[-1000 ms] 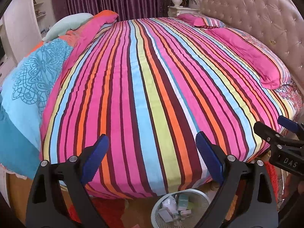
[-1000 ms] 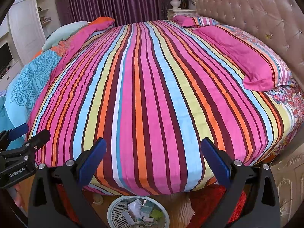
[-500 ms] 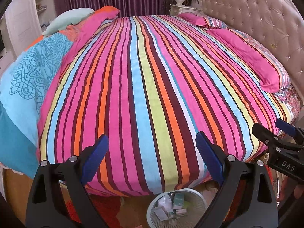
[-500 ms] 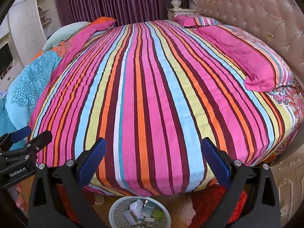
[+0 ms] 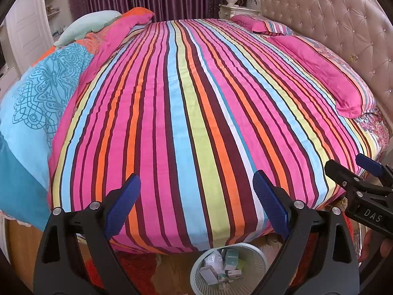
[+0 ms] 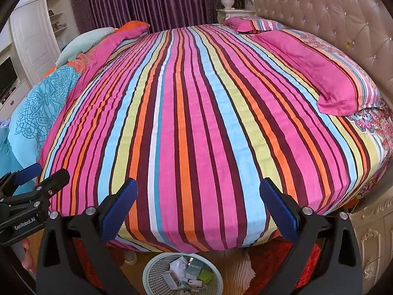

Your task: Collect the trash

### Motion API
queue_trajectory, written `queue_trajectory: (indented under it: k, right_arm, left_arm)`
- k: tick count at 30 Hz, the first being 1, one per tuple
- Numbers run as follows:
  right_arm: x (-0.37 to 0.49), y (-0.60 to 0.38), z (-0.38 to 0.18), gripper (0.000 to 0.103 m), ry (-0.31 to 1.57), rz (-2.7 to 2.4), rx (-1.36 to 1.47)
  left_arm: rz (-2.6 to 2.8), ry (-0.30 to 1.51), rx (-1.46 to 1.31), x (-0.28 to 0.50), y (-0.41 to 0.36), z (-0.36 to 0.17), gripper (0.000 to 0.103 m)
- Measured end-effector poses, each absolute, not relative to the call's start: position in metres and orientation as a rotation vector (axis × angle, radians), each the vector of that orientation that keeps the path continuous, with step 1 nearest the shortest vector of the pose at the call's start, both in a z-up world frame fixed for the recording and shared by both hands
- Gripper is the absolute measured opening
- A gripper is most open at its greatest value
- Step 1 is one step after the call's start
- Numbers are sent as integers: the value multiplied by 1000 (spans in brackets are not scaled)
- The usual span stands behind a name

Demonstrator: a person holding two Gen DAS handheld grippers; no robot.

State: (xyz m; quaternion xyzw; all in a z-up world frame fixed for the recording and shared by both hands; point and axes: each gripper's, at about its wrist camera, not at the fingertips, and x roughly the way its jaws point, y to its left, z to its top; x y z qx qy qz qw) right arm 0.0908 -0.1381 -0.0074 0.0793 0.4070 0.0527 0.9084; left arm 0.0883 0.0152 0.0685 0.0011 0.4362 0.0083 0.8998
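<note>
Left gripper (image 5: 196, 196): jaws spread wide, blue pads (image 5: 122, 206) apart, nothing between them. Held above the near edge of the bed, over the striped bedspread (image 5: 186, 103). Also seen at the left margin of the right wrist view, side-on.

Right gripper (image 6: 199, 204): jaws likewise spread wide, blue pads (image 6: 278, 209) empty. Positioned just beside the left gripper, level with it, over the same bed edge. Seen side-on at the right margin of the left wrist view, marked "DAS".

White mesh wastebasket (image 5: 258, 268) on the floor directly below both grippers, at the foot of the bed; also visible at (image 6: 152, 272). Trash (image 5: 221, 268) inside it: small boxes, crumpled white wrapping, a green item (image 6: 205, 275). No loose trash noted on the bedspread.

Surroundings: pink pillow (image 6: 312, 71) at the right by the tufted headboard (image 6: 319, 7); blue patterned quilt (image 5: 36, 93) bunched at the left; red rug (image 6: 277, 258) beside the basket; purple curtains (image 6: 152, 0) at the back.
</note>
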Motion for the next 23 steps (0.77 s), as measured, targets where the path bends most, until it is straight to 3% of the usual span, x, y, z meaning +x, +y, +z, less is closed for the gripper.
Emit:
queue_trajectory:
  k: [23]
  right_arm:
    - [92, -136, -11, 95, 857, 120, 171]
  left_arm:
    - [43, 907, 26, 89, 13, 67, 90]
